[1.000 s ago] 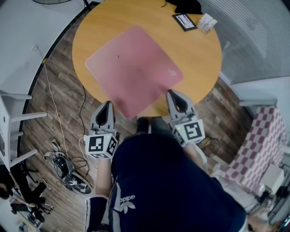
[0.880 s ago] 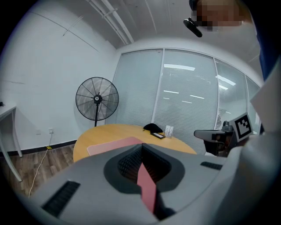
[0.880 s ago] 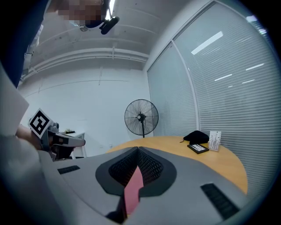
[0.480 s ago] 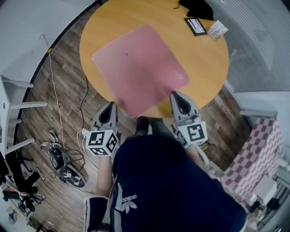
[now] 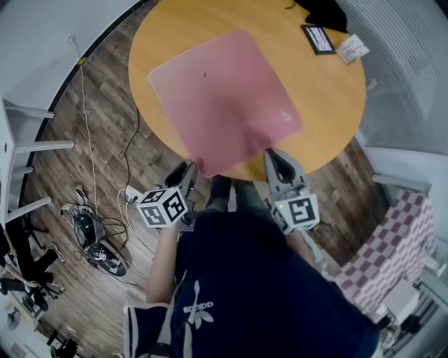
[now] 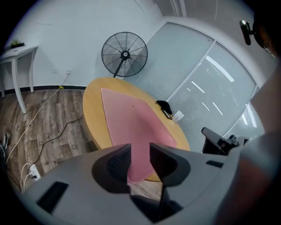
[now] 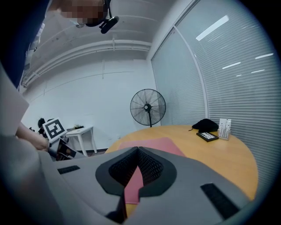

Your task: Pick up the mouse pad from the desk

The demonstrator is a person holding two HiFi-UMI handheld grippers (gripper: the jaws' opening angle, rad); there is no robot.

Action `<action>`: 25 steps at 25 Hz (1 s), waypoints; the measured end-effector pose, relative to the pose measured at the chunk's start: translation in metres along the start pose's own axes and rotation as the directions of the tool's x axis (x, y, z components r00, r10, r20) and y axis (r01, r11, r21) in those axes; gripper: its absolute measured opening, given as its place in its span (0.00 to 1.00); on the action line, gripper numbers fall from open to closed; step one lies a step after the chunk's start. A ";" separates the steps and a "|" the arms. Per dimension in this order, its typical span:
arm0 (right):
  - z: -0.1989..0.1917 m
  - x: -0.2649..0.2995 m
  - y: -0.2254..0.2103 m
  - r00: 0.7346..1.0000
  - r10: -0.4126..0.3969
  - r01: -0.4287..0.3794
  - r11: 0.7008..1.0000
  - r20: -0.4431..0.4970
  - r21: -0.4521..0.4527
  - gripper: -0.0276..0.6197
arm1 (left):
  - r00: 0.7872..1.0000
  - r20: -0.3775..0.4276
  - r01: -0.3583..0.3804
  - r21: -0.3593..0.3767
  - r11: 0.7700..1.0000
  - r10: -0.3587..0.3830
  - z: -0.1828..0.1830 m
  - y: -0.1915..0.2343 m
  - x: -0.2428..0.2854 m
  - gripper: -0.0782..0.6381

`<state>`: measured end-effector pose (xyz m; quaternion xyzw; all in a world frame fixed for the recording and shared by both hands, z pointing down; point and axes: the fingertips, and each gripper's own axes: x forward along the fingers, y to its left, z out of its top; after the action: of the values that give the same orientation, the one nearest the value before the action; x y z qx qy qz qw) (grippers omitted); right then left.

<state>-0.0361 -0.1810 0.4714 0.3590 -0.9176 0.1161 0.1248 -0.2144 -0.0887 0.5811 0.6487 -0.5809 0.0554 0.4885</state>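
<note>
The pink mouse pad (image 5: pixel 224 98) lies flat on the round wooden table (image 5: pixel 329 105). It is set at an angle, and its nearest corner reaches just over the table's near edge. The left claw (image 5: pixel 186 172) is held off the table, just beside that overhanging corner. Its jaws have just been opening and now stand spread, with nothing gripped between them. The pad's corner shows through the gap but lies beyond the tips. The right claw (image 5: pixel 273 155) sits at the table's near edge, close to the pad's right-hand border. Its jaws are pressed together at the tips and hold nothing. Whether it touches the pad cannot be determined. On the far side of the table, well apart from the pad, rest a dark flat rectangular item (image 5: pixel 316 38), a white card (image 5: pixel 352 47) just beside it, and a black bundle (image 5: pixel 323 10). A pedestal fan (image 6: pixel 124 54) stands beyond the table. Loose cables (image 5: pixel 94 231) lie on the wooden floor (image 5: pixel 84 140) to the person's left.
</note>
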 end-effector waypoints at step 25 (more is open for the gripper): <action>-0.039 -0.004 0.000 0.993 -0.021 0.025 0.999 -0.116 0.032 0.05 | 0.980 -0.181 0.032 -0.242 0.970 -0.078 -0.066 0.002 0.051 0.30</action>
<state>-0.0273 -0.1668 0.5065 0.3643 -0.9026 0.1506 0.1730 -0.1666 -0.0783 0.6490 0.5931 -0.5159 0.0331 0.6172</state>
